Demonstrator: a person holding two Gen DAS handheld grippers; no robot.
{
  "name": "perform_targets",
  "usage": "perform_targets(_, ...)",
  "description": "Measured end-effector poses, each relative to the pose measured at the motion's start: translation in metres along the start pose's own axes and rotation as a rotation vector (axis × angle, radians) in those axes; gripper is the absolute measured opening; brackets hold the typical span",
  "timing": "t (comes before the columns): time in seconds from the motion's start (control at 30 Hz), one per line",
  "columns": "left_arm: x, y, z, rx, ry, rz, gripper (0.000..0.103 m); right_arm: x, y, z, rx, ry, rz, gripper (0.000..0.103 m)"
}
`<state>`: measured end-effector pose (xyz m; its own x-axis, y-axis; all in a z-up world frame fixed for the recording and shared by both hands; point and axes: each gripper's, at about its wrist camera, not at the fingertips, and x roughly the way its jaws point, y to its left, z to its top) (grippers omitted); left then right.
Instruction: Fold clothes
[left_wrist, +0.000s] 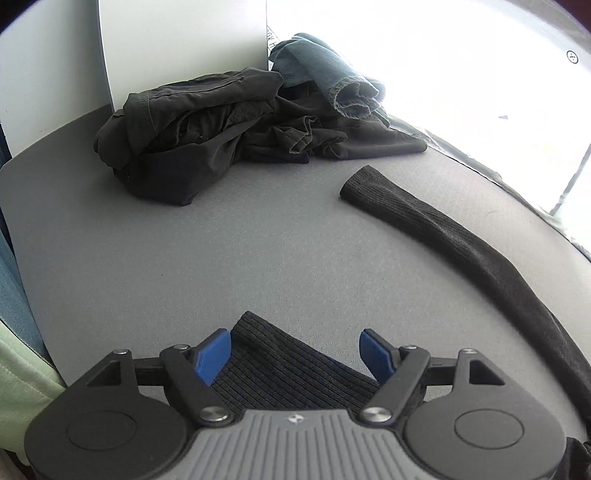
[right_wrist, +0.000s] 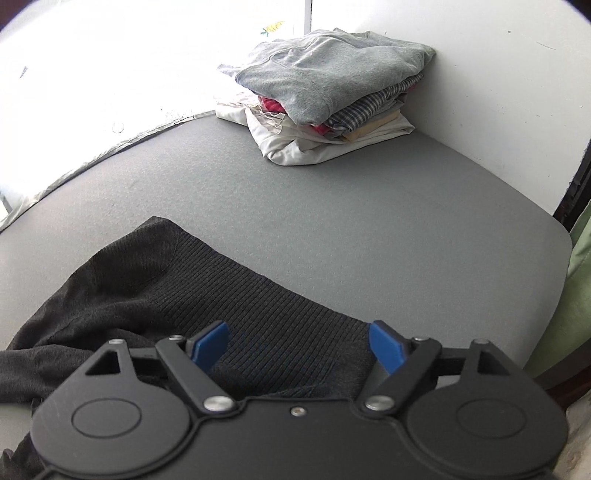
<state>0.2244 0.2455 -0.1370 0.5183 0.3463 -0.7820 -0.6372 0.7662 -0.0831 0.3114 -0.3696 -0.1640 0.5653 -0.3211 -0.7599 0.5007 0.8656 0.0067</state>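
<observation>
**Left wrist view.**
- Left gripper (left_wrist: 295, 349), black frame with blue fingertip pads (left_wrist: 213, 356): jaws spread wide, pinching nothing, at 6 o'clock.
- Dark charcoal ribbed-knit sweater (left_wrist: 295, 369): its ribbed hem band lies flat between and under the spread pads. One long sleeve (left_wrist: 443, 229) curves from 4 o'clock up to its cuff near 2 o'clock.
- Grey felt-like table surface (left_wrist: 221, 240): bare through the middle.
- Crumpled heap of black and dark olive garments (left_wrist: 207, 133), unfolded, at 11 o'clock against a white wall panel (left_wrist: 177, 40).
- Rumpled blue denim piece (left_wrist: 325, 77), resting on the back of that heap at 12 o'clock.

**Right wrist view.**
- Right gripper (right_wrist: 300, 347), same build: jaws spread, holding nothing, at 6 o'clock.
- The sweater (right_wrist: 258, 306) spreads under it, running off toward 8 o'clock; ribbed hem directly between the pads.
- Stack of folded clothes (right_wrist: 325, 96), grey knit on top, checked, red and white layers beneath, at 12 o'clock in the table's far corner.

**Step in hand (judgement).** The sweater looks laid out, with both grippers poised over its hem, one near each end; the grasp is not yet made.

**Next move calls for.** Lowering and pinching the hem on both sides evenly, then carrying it toward the shoulders; the splayed sleeve probably needs tucking in.
</observation>
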Motion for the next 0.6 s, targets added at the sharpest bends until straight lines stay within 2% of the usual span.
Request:
perform_targets(0.27, 0.012, -0.046, 0.002, 0.045, 0.019, -0.007, 0.083, 0.024, 0.048, 0.031, -0.08, 0.007, 0.138, 0.085)
perform_targets(0.47, 0.028, -0.081, -0.022, 0.101, 0.076, 0.018, 0.087, 0.056, 0.087, 0.056, -0.157, 0.025, 0.256, 0.085)
perform_targets(0.6, 0.043, -0.1, -0.037, 0.132, 0.125, 0.073, 0.087, 0.085, 0.109, 0.071, -0.176, 0.059, 0.315, 0.085)
